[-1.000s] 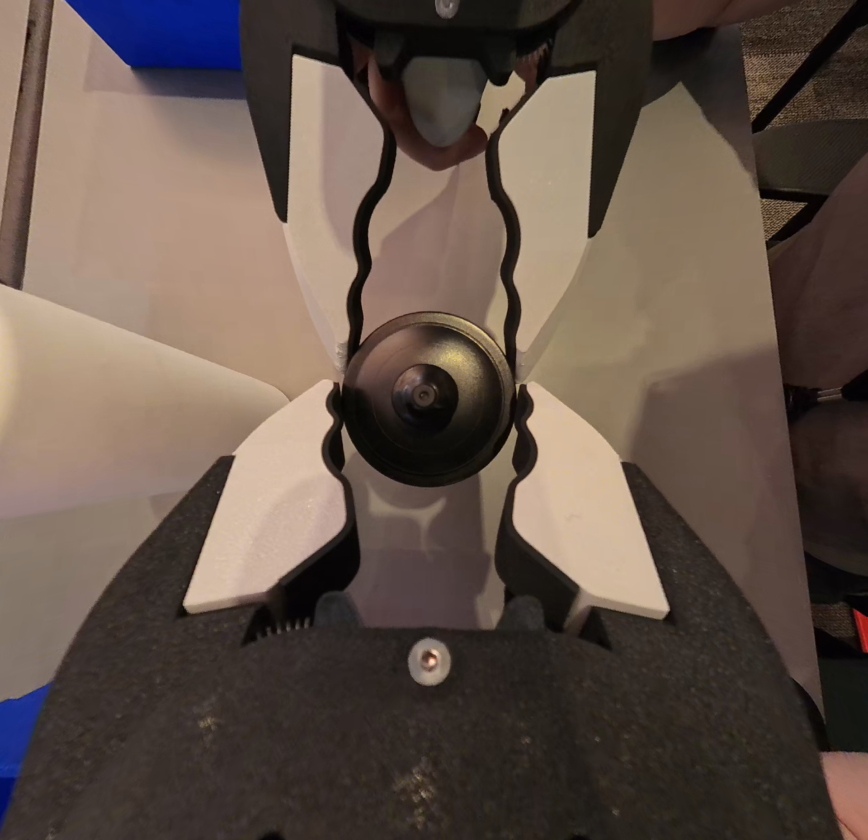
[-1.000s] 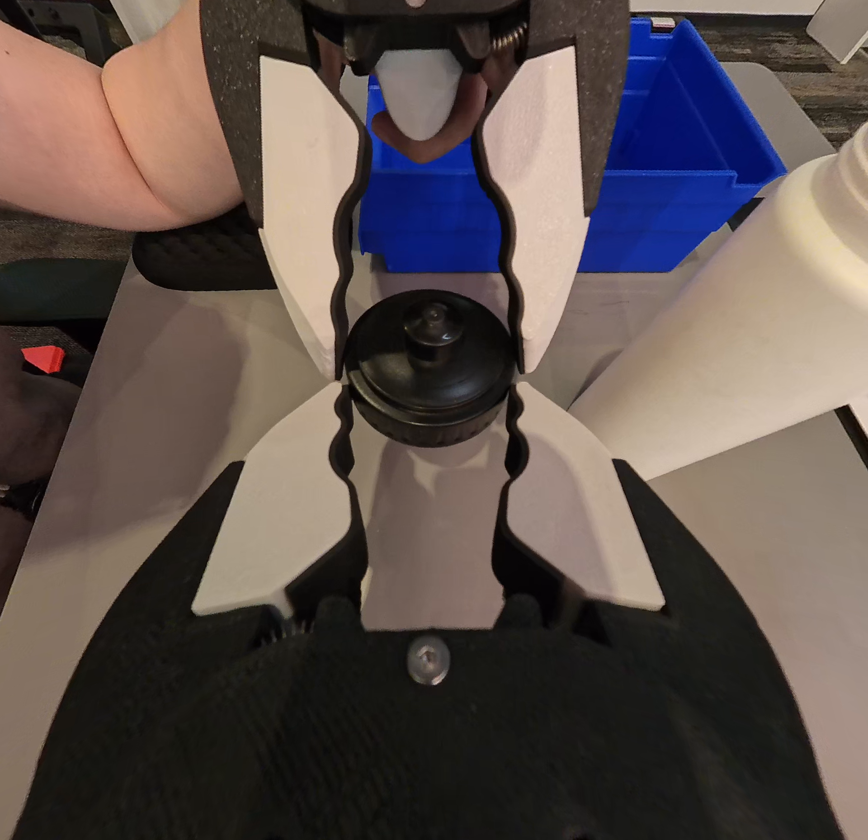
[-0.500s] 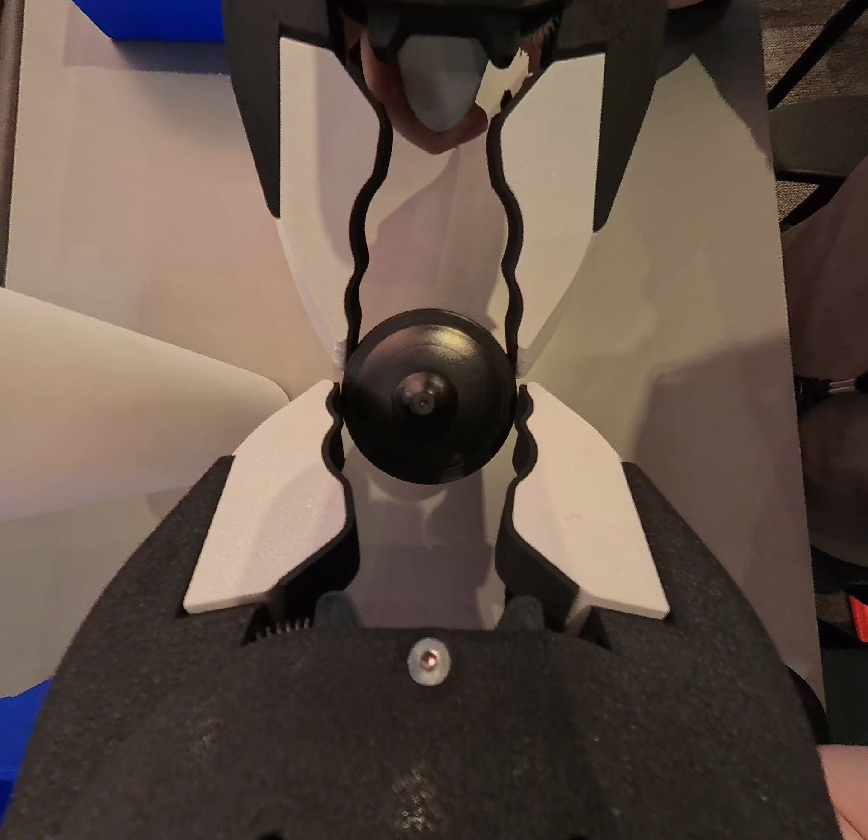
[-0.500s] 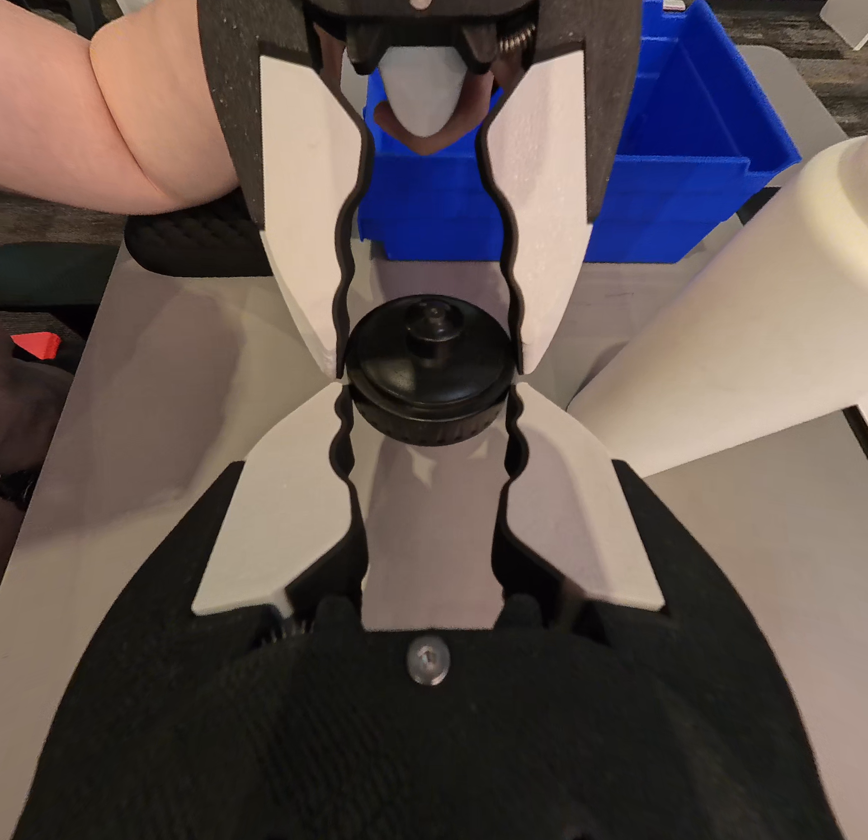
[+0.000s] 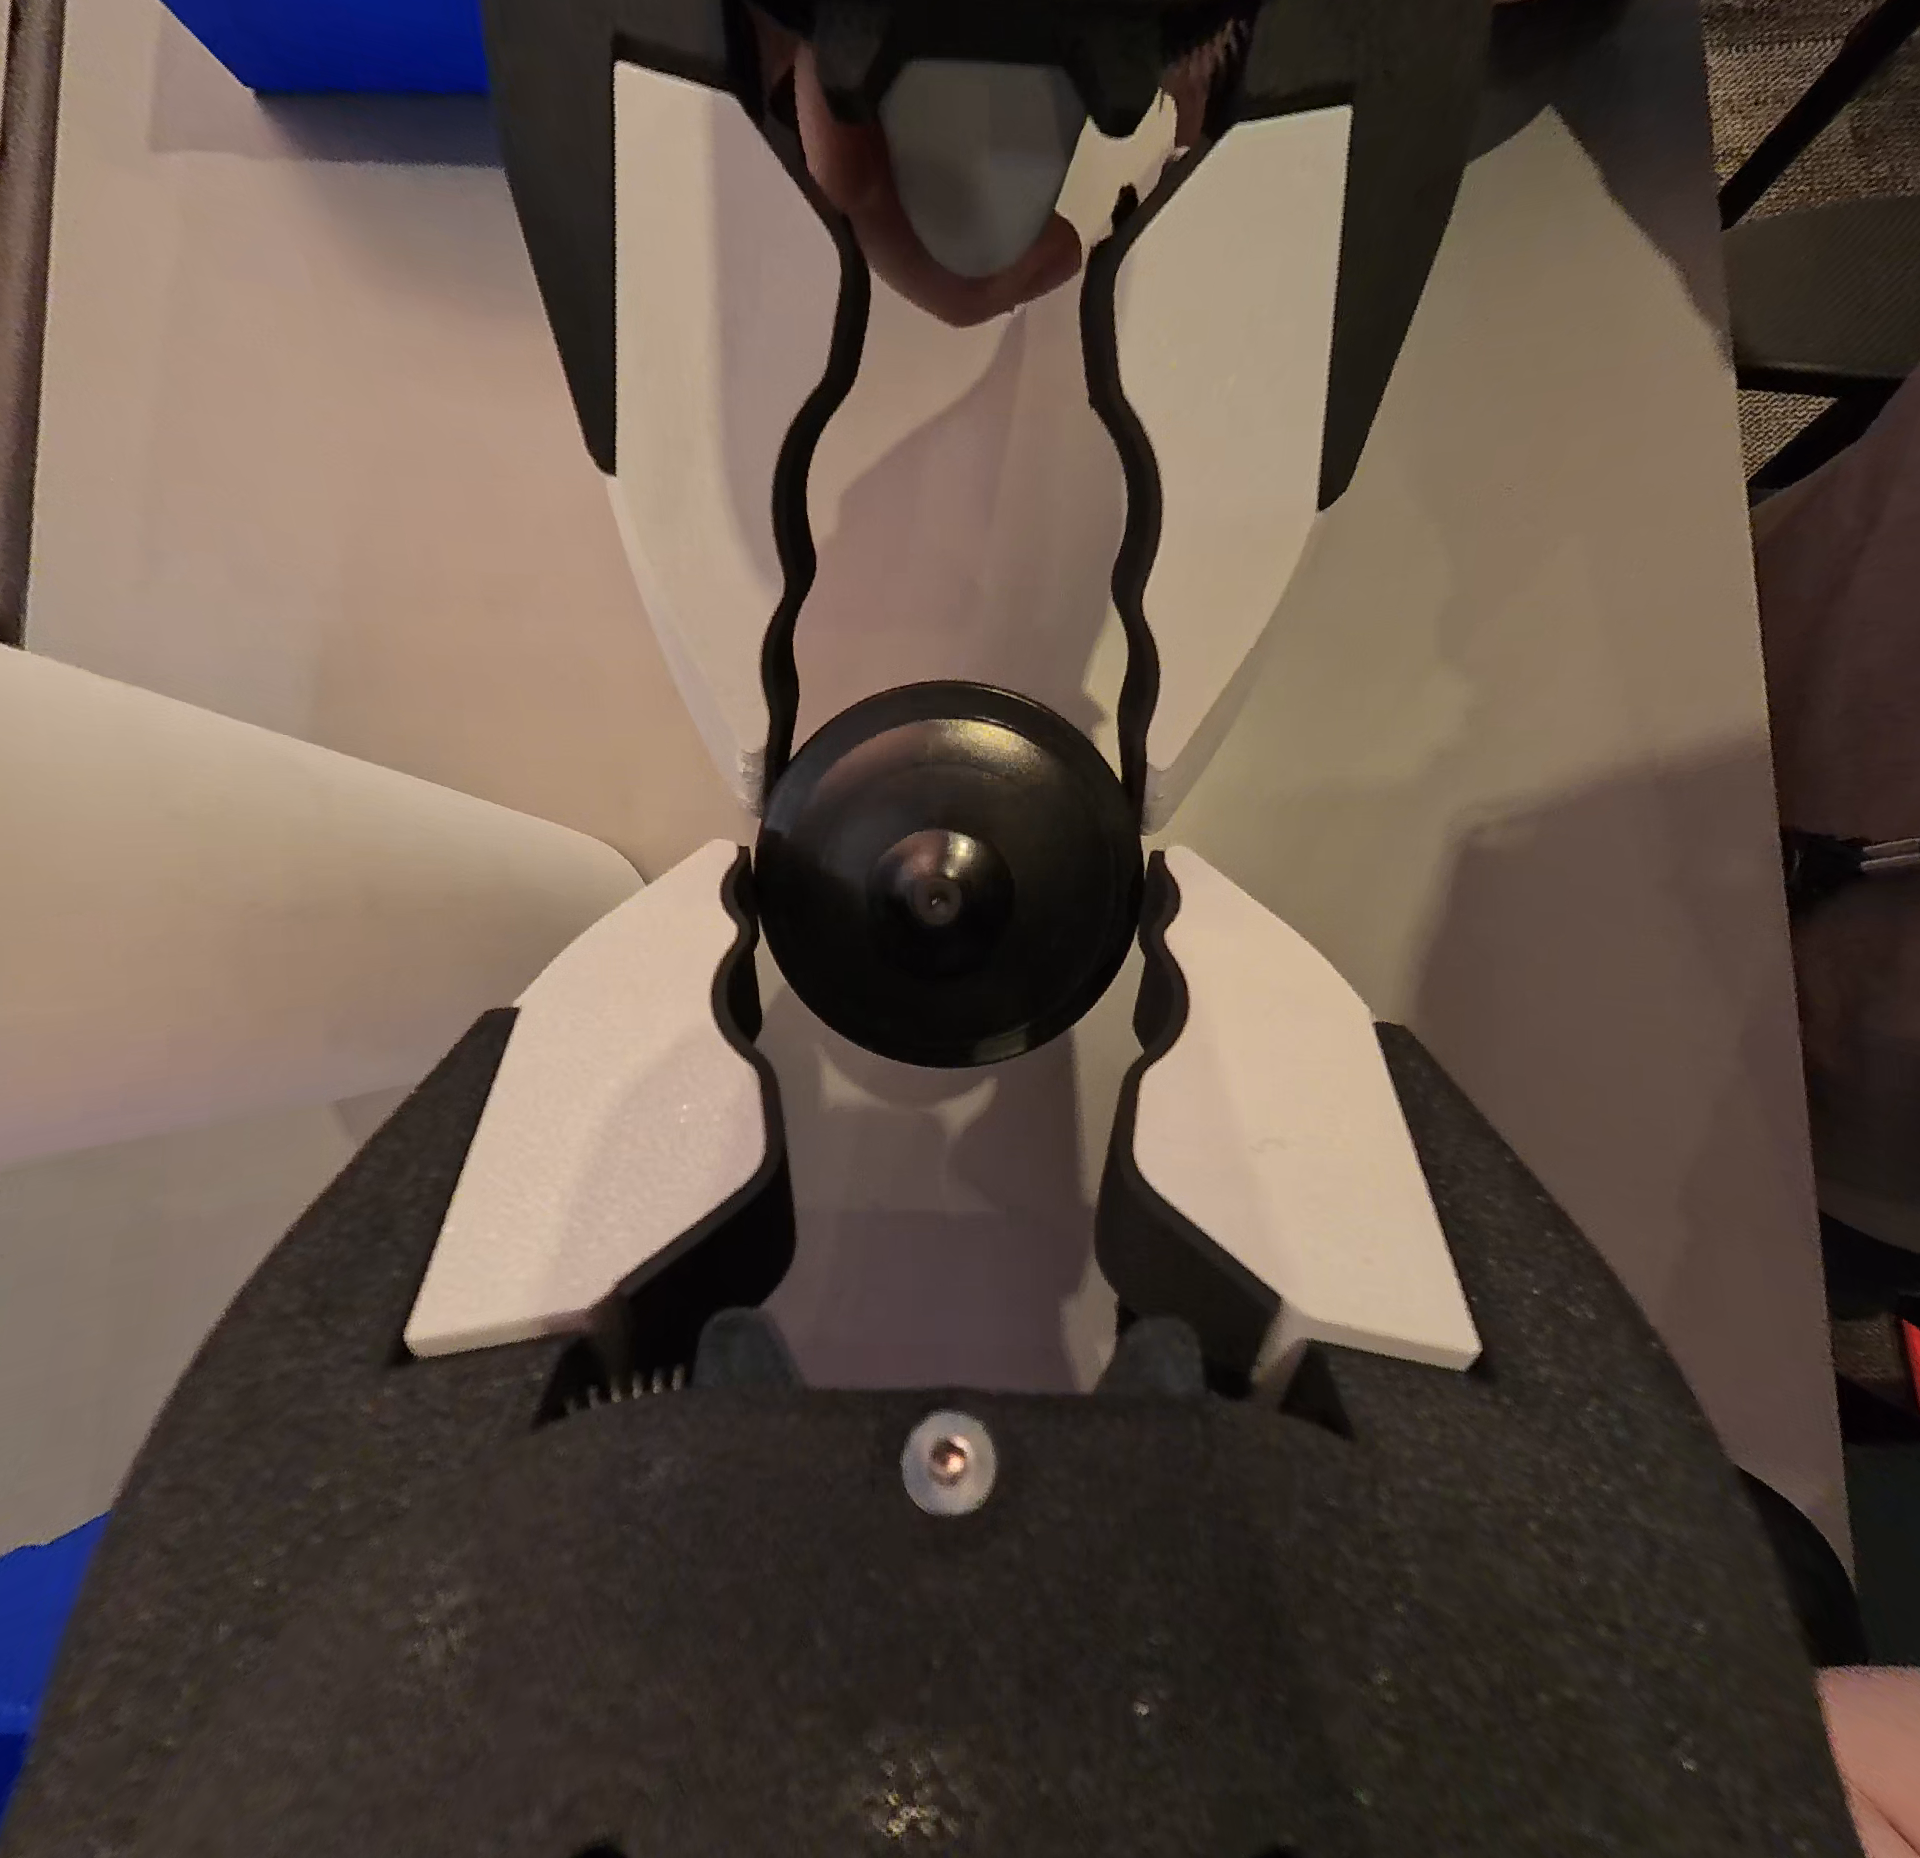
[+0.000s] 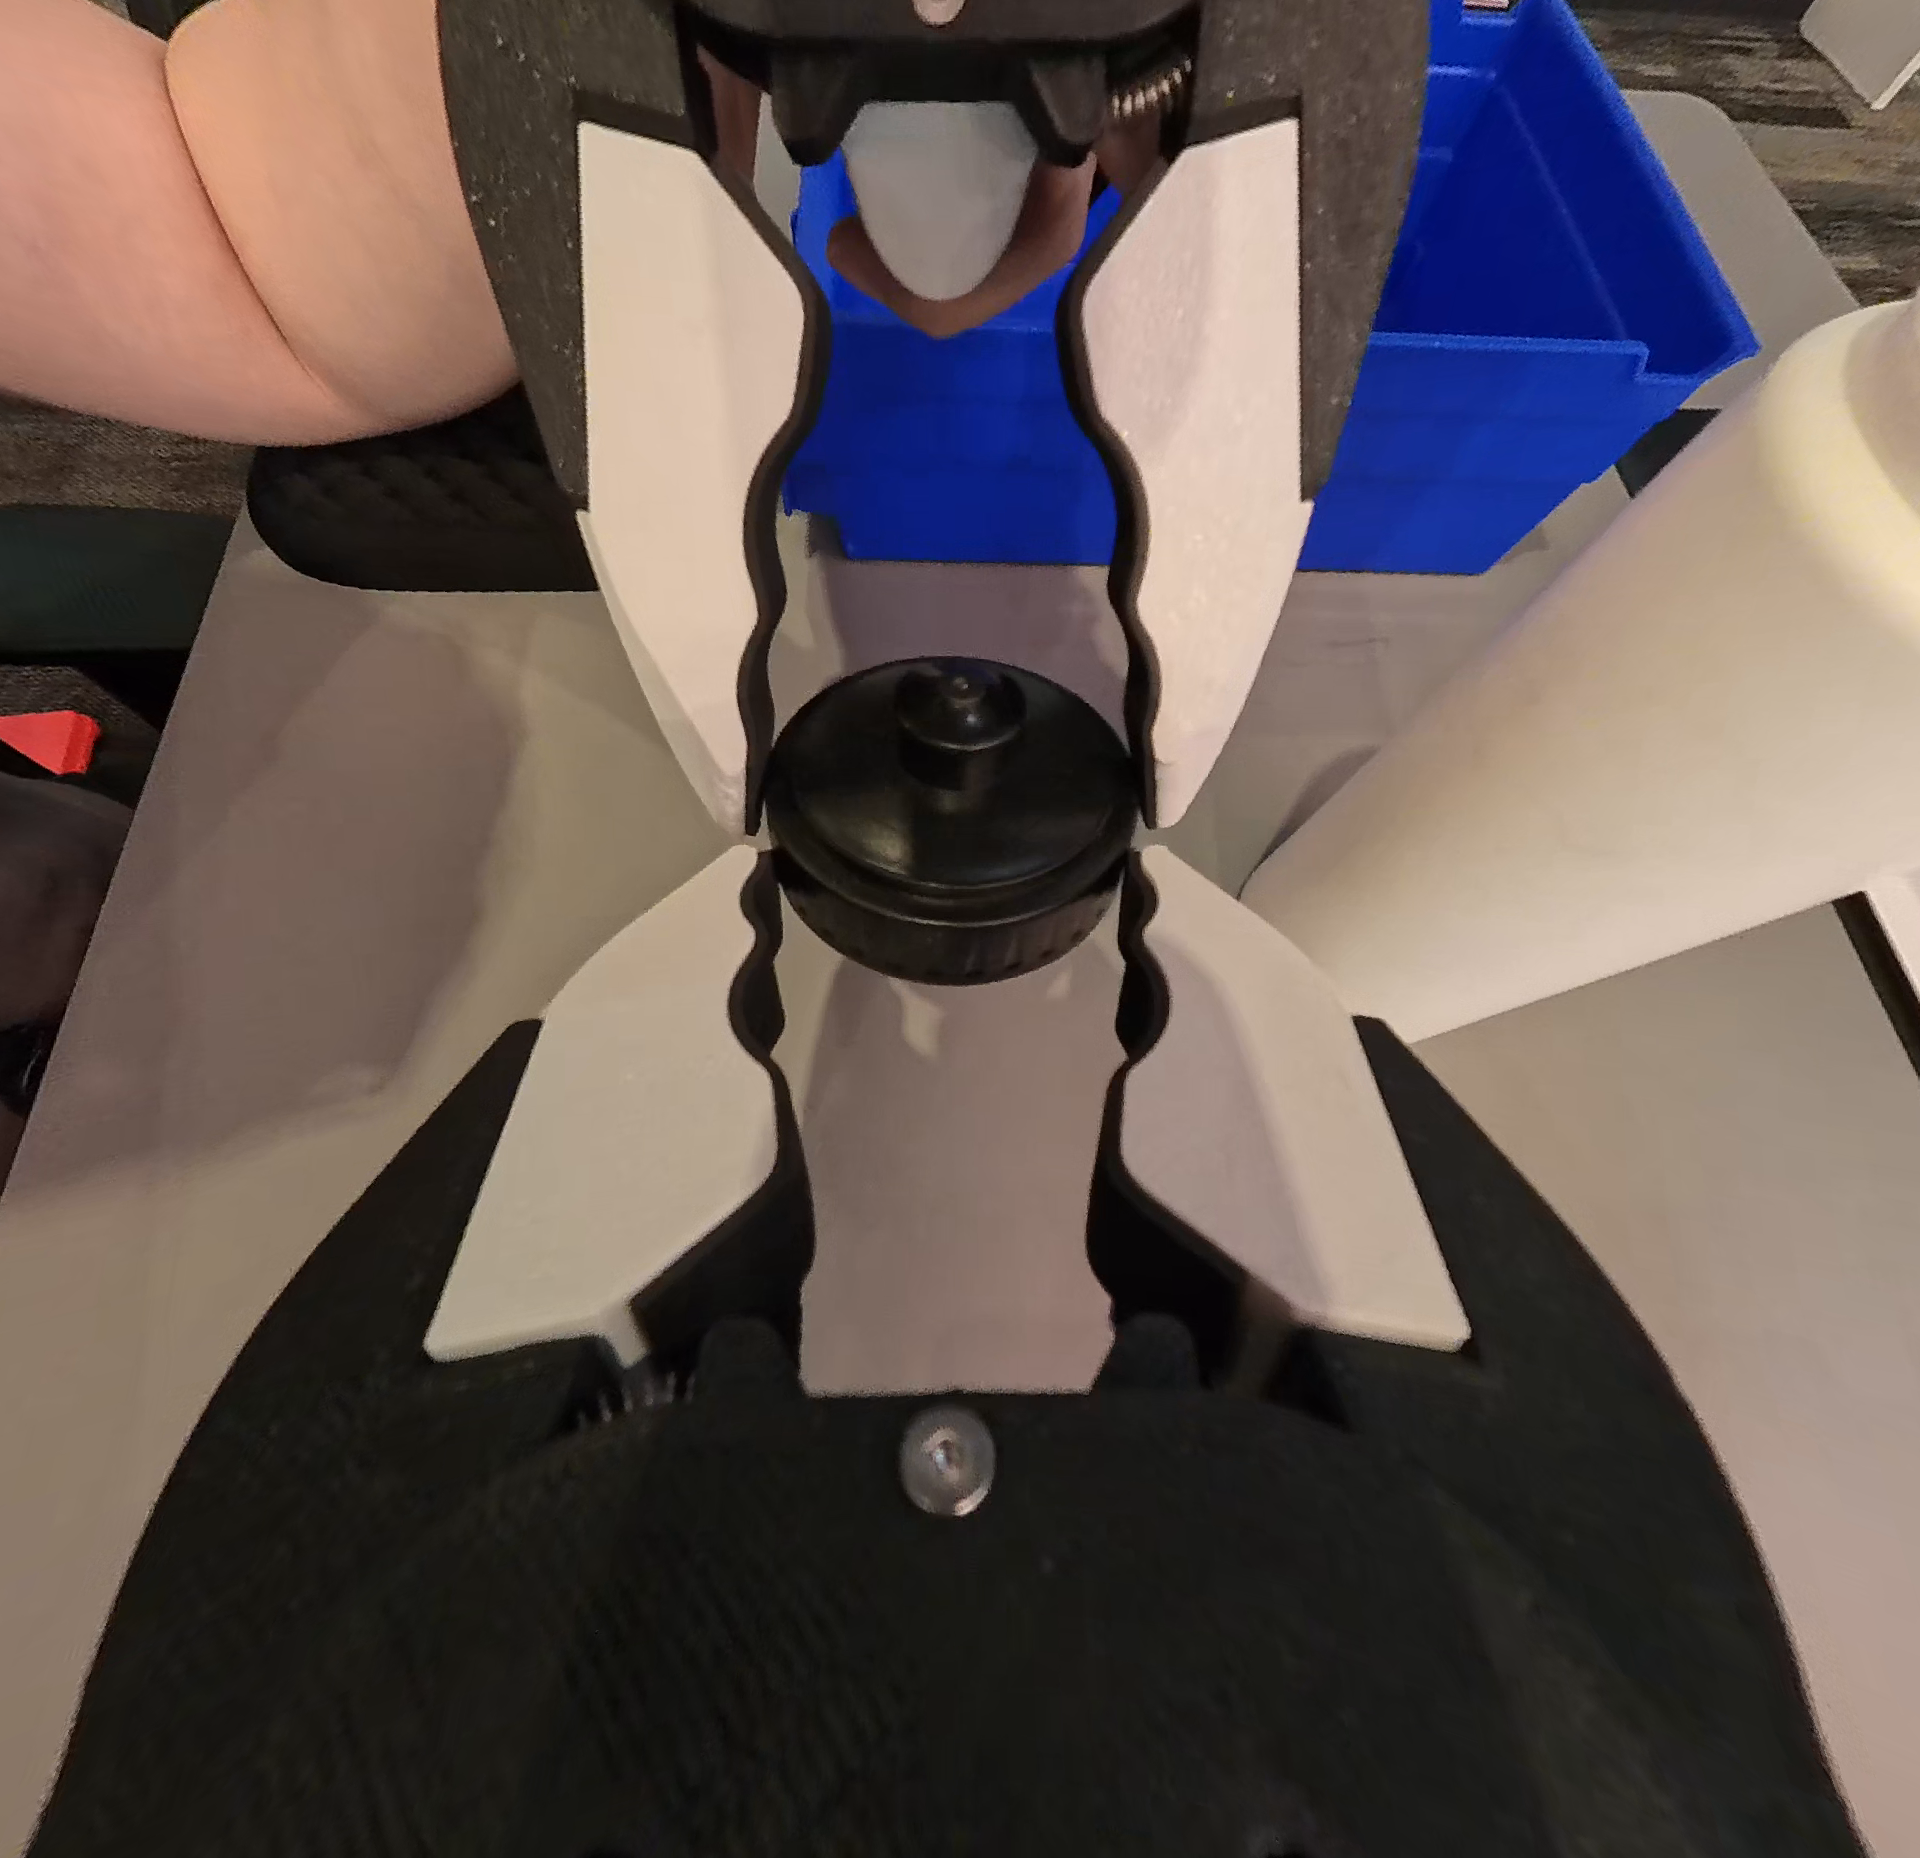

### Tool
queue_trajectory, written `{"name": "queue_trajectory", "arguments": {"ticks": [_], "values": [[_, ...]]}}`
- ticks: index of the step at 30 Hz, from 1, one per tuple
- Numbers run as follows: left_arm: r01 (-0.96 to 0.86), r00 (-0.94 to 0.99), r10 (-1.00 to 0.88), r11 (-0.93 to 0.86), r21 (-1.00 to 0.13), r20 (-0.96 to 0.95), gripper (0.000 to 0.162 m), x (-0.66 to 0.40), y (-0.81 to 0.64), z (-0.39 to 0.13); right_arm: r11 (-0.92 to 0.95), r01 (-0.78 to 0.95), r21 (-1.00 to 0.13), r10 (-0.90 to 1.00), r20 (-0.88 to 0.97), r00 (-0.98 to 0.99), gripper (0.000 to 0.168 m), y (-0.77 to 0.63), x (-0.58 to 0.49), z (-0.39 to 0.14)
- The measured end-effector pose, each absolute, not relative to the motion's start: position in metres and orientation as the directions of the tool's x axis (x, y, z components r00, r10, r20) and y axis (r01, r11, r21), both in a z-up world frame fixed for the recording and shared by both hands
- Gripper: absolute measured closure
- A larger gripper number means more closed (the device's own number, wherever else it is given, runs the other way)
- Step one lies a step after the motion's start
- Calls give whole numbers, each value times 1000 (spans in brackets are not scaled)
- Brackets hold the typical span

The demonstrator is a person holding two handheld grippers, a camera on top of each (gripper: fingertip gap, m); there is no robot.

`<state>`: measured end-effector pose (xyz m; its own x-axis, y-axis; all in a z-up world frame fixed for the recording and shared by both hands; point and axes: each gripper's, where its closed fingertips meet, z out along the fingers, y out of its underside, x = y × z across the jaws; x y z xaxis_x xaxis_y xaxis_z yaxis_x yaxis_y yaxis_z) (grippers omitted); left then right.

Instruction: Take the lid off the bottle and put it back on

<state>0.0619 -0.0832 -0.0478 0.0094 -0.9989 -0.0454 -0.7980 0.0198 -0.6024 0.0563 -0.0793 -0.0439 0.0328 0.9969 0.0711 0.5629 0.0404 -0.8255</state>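
Observation:
The black lid [image 5: 940, 873] with a centre nozzle is pinched between the fingertips of both grippers, which face each other over the grey table [image 5: 312, 458]. My left gripper [image 5: 945, 863] grips its sides from the near side. My right gripper [image 5: 954, 780] grips it from the far side. In the right wrist view the lid [image 6: 945, 821] sits between my right gripper [image 6: 951, 852] and the left gripper [image 6: 951, 811], with the table showing beneath it. The white bottle [image 5: 260, 925] lies tilted beside them, uncapped, and shows at the right in the right wrist view [image 6: 1610, 717].
A blue bin [image 6: 1507, 354] stands on the far side of the table [image 6: 364, 821]; its corner shows in the left wrist view [image 5: 312, 11]. A person's arm [image 6: 260, 229] and a black chair part [image 6: 395, 520] are at the upper left.
Both grippers stay shut on the lid. The pair has drifted slightly, so the blue bin and the bottle have shifted a little in both views.

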Motion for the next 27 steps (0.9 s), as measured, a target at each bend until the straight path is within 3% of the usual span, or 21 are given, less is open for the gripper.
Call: {"name": "queue_trajectory", "arguments": {"ticks": [20,27], "values": [[-793,18,-997,30,-609,-73,92,64,-79,-46,46,564,-825,995,88,48,104,-76,59,-43],[-783,41,-991,46,-620,-126,92,60,-74,-36,-182,443,-878,983,-149,109,100,-64,65,-27]]}}
